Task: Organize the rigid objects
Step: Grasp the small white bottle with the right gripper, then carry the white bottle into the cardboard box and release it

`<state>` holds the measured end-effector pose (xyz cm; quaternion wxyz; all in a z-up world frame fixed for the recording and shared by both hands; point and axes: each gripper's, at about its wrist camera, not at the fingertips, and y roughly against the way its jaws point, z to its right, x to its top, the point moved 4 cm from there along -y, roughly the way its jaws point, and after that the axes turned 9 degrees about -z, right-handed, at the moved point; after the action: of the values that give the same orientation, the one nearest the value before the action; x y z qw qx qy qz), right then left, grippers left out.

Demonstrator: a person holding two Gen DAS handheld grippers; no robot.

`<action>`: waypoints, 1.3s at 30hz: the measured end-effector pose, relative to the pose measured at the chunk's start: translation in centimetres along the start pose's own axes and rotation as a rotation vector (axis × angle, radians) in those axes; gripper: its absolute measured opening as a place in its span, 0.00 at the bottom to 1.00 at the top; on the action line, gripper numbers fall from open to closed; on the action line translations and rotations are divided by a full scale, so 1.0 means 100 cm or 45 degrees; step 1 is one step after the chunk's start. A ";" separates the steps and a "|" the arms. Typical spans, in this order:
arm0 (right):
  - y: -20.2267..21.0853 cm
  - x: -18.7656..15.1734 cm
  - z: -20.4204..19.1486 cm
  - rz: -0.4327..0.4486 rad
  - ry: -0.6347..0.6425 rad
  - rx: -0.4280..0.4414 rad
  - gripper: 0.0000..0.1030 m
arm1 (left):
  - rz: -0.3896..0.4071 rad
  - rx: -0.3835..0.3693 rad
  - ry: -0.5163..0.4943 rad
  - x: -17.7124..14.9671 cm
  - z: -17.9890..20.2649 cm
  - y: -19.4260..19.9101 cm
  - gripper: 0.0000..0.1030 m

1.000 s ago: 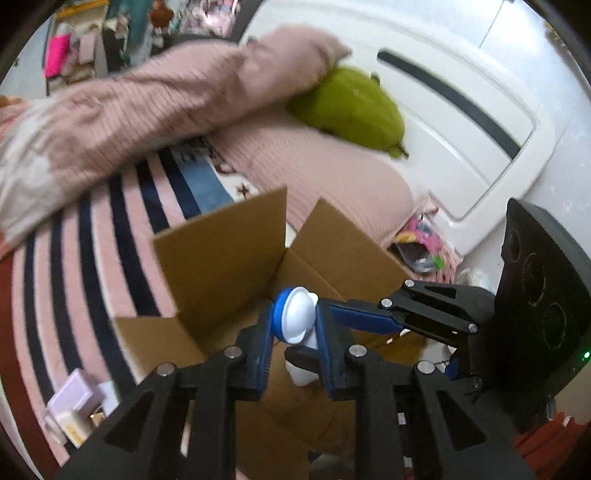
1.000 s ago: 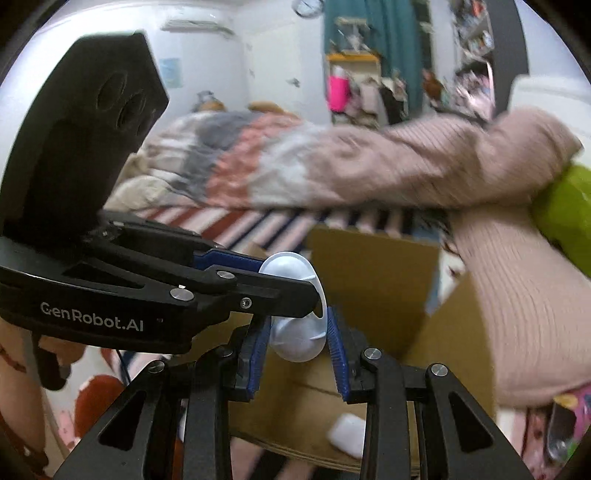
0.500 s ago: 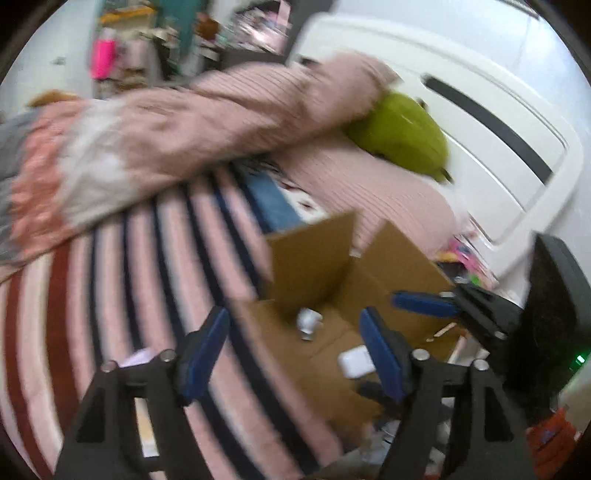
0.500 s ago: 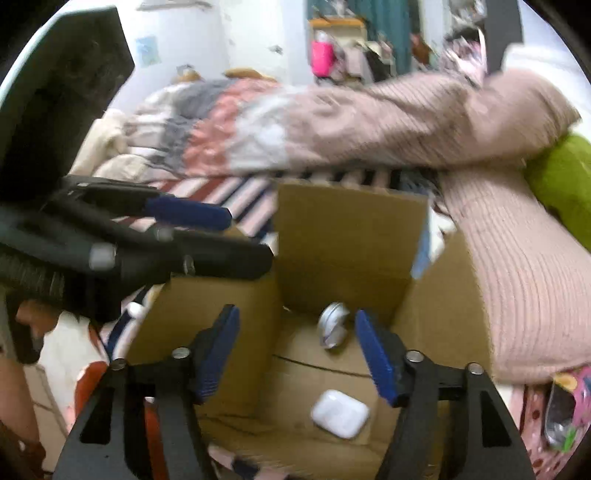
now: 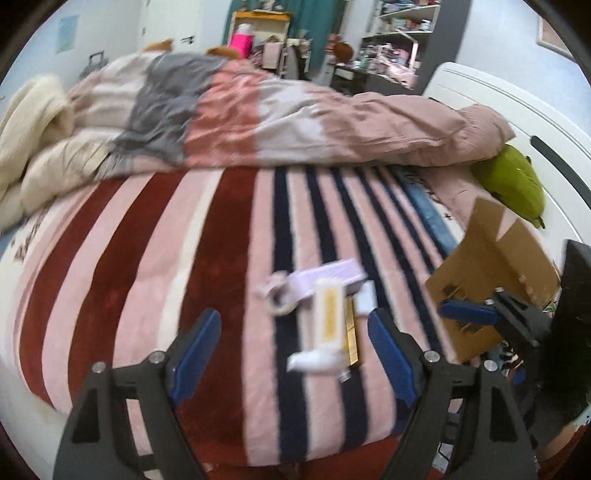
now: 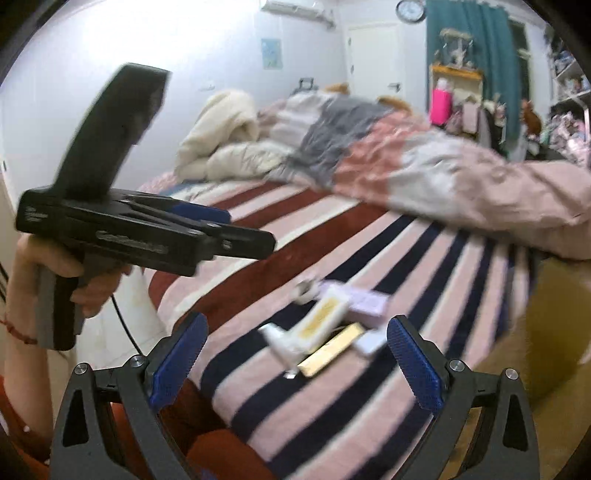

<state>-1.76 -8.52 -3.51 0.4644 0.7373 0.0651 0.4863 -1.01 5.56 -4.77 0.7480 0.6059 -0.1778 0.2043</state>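
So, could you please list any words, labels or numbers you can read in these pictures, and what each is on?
None reads.
Raised lettering on the side of the black left claw: too blurred to read.
Yellow label on the white rectangular tube: blurred.
Round wall clock: numerals too small.

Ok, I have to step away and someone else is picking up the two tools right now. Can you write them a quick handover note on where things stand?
Left tool: open, empty, aimed at the pile on the striped bedspread.
Right tool: open, empty, facing the same pile.
On the bed, bunched together: a white tube with a yellow label, a gold flat box under it, a lilac box, a small white box and a small ring-shaped item.
The cardboard box stands open at the bed's right edge; its inside is not visible now.
Left to do: move these five items into the box.
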 end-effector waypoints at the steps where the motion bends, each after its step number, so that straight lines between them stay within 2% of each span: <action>1: -0.013 -0.002 -0.003 -0.030 0.001 0.042 0.94 | -0.006 -0.011 0.015 -0.006 -0.008 -0.004 0.77; 3: -0.039 -0.006 -0.007 -0.088 0.010 0.049 0.90 | -0.020 -0.038 0.040 -0.017 -0.021 -0.011 0.77; 5: -0.062 -0.012 -0.012 -0.153 0.039 0.023 0.74 | -0.033 -0.054 0.062 -0.024 -0.028 -0.020 0.77; 8: -0.094 -0.016 -0.008 -0.260 0.055 -0.001 0.60 | -0.043 -0.061 0.101 -0.032 -0.038 -0.024 0.77; 13: -0.116 -0.012 -0.009 -0.350 0.125 0.019 0.45 | -0.043 -0.056 0.146 -0.037 -0.056 -0.028 0.77; 15: -0.123 -0.014 -0.014 -0.465 0.128 0.106 0.43 | -0.046 -0.048 0.163 -0.037 -0.062 -0.031 0.77; 16: -0.128 -0.018 -0.016 -0.520 0.114 0.161 0.38 | -0.044 -0.056 0.170 -0.037 -0.064 -0.031 0.77; 17: -0.131 -0.019 -0.017 -0.528 0.114 0.163 0.37 | -0.043 -0.064 0.174 -0.037 -0.066 -0.031 0.77; 20: -0.134 -0.011 -0.014 -0.481 0.103 0.110 0.37 | -0.040 -0.064 0.173 -0.038 -0.066 -0.029 0.77; 23: -0.138 -0.002 -0.006 -0.464 0.012 0.123 0.35 | -0.040 -0.051 0.170 -0.039 -0.066 -0.025 0.77; 24: -0.140 -0.003 -0.005 -0.478 -0.009 0.110 0.30 | -0.042 -0.048 0.171 -0.039 -0.065 -0.024 0.77; 25: -0.143 -0.004 -0.004 -0.492 -0.021 0.069 0.20 | -0.044 -0.048 0.170 -0.039 -0.064 -0.023 0.77; 26: -0.141 -0.005 -0.003 -0.483 -0.030 0.056 0.20 | -0.045 -0.054 0.166 -0.038 -0.062 -0.021 0.77; 28: -0.130 -0.003 -0.005 -0.446 -0.045 0.028 0.20 | -0.039 -0.094 0.147 -0.034 -0.053 -0.017 0.77; 30: -0.111 0.003 -0.007 -0.390 -0.039 0.061 0.19 | -0.021 -0.153 0.114 -0.027 -0.040 -0.010 0.77; 33: -0.067 0.017 -0.010 -0.275 0.010 0.068 0.19 | 0.030 -0.275 0.024 -0.009 -0.001 0.005 0.76; 35: -0.037 0.024 -0.012 -0.193 0.028 0.076 0.19 | 0.053 -0.352 -0.039 0.005 0.026 0.014 0.65; 38: 0.003 0.030 -0.010 -0.068 0.030 0.067 0.19 | 0.078 -0.393 -0.148 0.023 0.067 0.023 0.45; 39: 0.017 0.032 -0.007 -0.028 0.024 0.064 0.19 | 0.087 -0.407 -0.184 0.028 0.082 0.026 0.42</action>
<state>-1.29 -7.32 -0.06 0.4504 0.7434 0.0897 0.4863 -0.07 -1.71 0.49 0.8128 0.4860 -0.2817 0.1546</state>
